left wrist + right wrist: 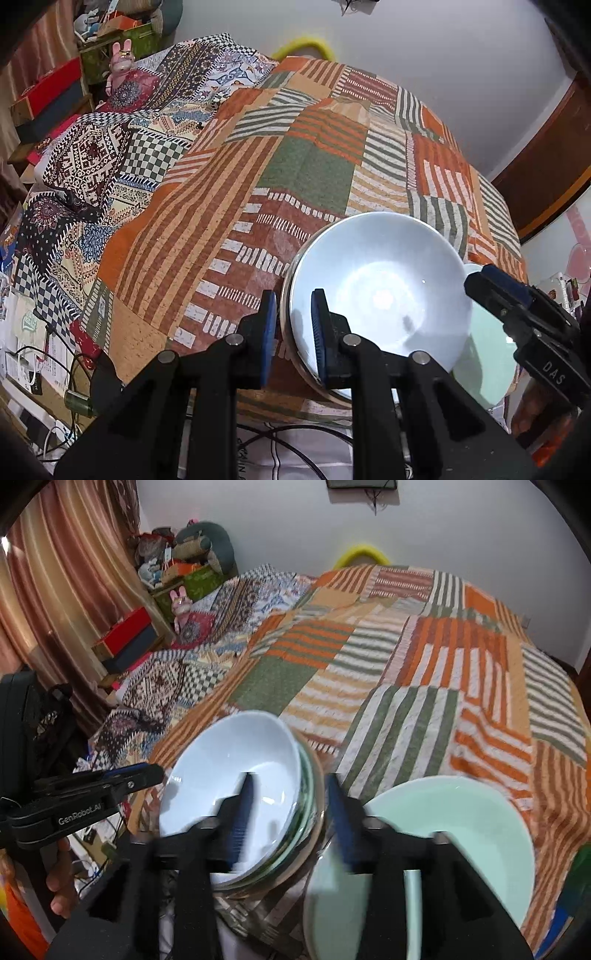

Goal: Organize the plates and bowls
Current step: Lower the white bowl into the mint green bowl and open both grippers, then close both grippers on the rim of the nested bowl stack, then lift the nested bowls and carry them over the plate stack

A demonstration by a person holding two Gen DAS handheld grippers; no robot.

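**Step in hand: release of the stack by the right gripper**

1. Position of parts. The stack (309, 812) of nested bowls is seated on the quilt (406, 701), close to its near edge, at 7 o'clock in the right wrist view. The white bowl (229, 775) is uppermost. The green dish (461, 830) lies just beside the stack at 5 o'clock and, as far as can be seen, is touched by neither gripper.

2. Left gripper (294, 297). The stack rim is clenched at its 9 o'clock side: one pad is placed inside the white bowl and the other outside the lowest rim.

3. Right gripper (290, 777). The jaws are released. The rim at 3 o'clock is straddled, but clear space is seen between the inner pad and the bowl wall. The picture is blurred here, so contact at the outer pad cannot be ruled out.

4. Recommended procedure (a judgement).
   - The left grip is best held firm, so that the stack is steadied while the right fingers are drawn clear.
   - The right gripper is best lifted up along its own line, not swept sideways; otherwise the white bowl may be dragged out of its seat.
   - The green dish is best avoided on withdrawal, as it lies directly under the right finger.

5. Risk. The stack is tilted on soft bedding near the edge. If both grips are released together, sliding is likely.
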